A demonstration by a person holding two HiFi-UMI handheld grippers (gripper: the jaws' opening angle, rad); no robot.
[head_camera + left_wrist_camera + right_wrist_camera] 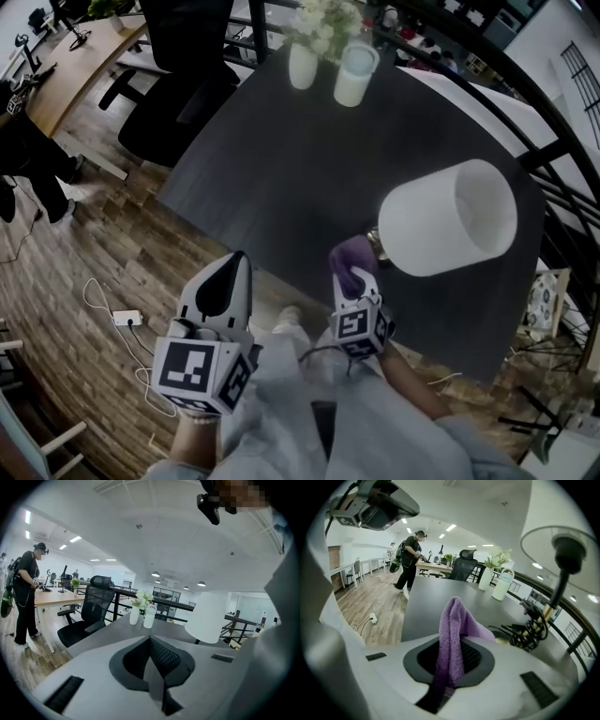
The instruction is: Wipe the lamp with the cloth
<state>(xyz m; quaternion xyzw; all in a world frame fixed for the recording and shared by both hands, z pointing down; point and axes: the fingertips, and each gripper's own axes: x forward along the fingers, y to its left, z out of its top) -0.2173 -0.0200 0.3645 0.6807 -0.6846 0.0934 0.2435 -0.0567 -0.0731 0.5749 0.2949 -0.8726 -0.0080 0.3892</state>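
A table lamp with a white drum shade stands near the front right of the dark table. Its black stem and coiled base show at the right of the right gripper view. My right gripper is shut on a purple cloth, which sticks up between the jaws right beside the lamp's base. The left gripper is shut and empty, held low off the table's front edge.
A white vase of flowers and a white jug stand at the table's far edge. A black office chair sits to the left. A power strip and cable lie on the wood floor. A railing runs behind the table.
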